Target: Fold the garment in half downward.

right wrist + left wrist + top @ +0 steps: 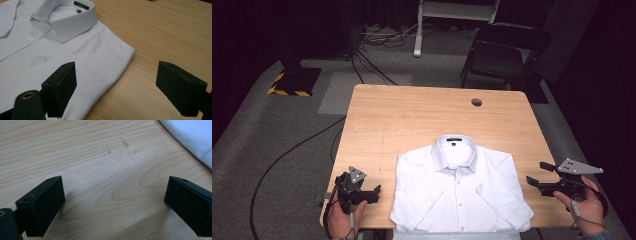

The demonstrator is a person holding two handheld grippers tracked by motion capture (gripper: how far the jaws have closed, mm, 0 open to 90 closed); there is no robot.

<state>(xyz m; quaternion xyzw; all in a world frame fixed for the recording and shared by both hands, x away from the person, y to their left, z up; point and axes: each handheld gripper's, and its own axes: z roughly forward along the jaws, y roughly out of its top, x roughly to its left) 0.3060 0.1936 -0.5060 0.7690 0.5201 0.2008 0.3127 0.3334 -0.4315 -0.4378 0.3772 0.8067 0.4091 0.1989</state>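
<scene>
A white short-sleeved shirt (459,187) lies buttoned and face up at the near middle of the wooden table (412,115), collar toward the far side, sleeves folded in over the chest. My left gripper (373,193) rests open near the table's front left, jaws pointing at the shirt's left edge; a corner of the shirt (192,137) shows beyond its jaws. My right gripper (539,173) hovers open just off the shirt's right shoulder. In its view the collar (67,22) and shoulder seam lie ahead, with its left jaw over the fabric.
A round cable hole (476,102) sits near the table's far right. A dark chair (504,50) stands behind the table. Cables run across the grey carpet (287,145) at left. The far half of the tabletop is bare wood.
</scene>
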